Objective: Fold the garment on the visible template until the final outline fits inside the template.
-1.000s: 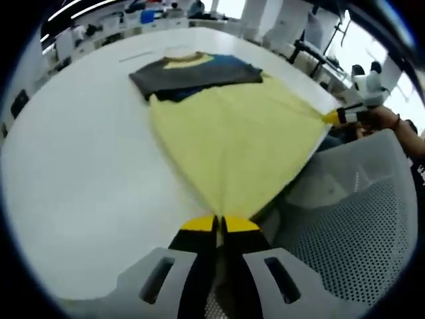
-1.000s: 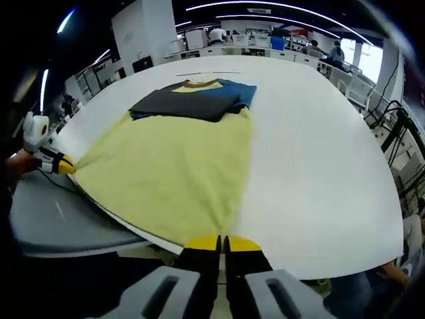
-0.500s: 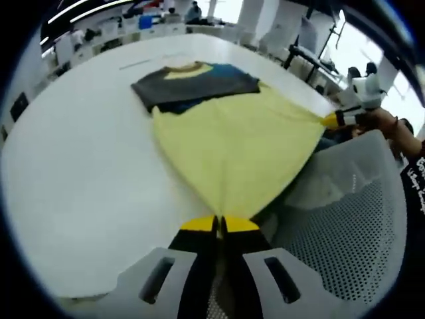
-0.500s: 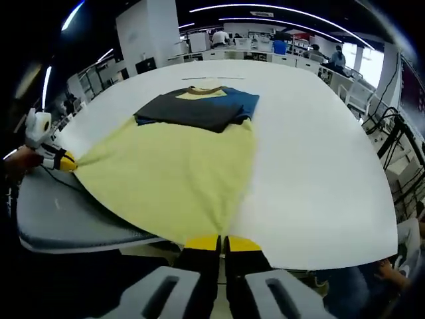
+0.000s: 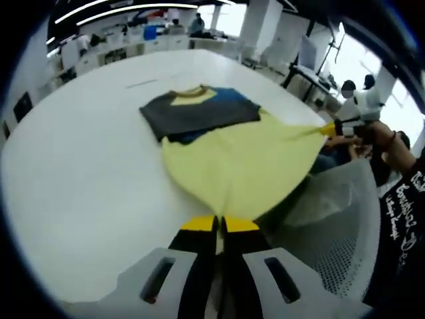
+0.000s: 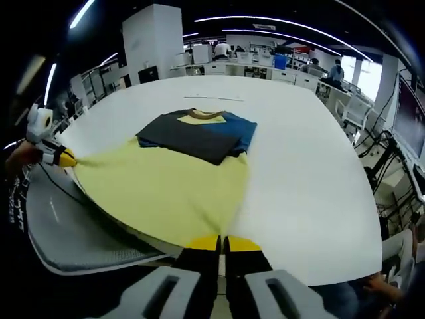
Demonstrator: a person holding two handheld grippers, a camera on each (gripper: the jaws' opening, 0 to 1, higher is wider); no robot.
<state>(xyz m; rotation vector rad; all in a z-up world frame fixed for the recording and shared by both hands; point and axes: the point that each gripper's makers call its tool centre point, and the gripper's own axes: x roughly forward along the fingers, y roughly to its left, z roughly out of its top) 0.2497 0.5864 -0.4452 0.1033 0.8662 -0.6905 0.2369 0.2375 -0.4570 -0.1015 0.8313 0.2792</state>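
Observation:
A garment lies on the white table [image 5: 86, 166], its yellow body [image 5: 242, 163] stretched toward me and its dark grey and blue sleeves folded across the chest [image 5: 196, 113]. My left gripper [image 5: 220, 224] is shut on one hem corner. My right gripper [image 6: 222, 243] is shut on the other hem corner of the yellow body [image 6: 166, 193]. Each gripper shows in the other's view: the right gripper [image 5: 330, 128] out at the right, the left gripper [image 6: 65, 158] out at the left. The hem is lifted off the table edge. I see no template outline.
A grey mesh chair [image 5: 332, 219] stands close beside the table edge, under the stretched hem, also as the chair [image 6: 73, 226]. A person's hand [image 5: 385, 136] holds the far gripper. Desks and people fill the room behind. The table [image 6: 312, 173] spreads wide to the right.
Both grippers have lifted and drawn back, and the garment looks smaller and farther. The yellow body has slid toward the table edge, and the hem stays stretched between the two grippers.

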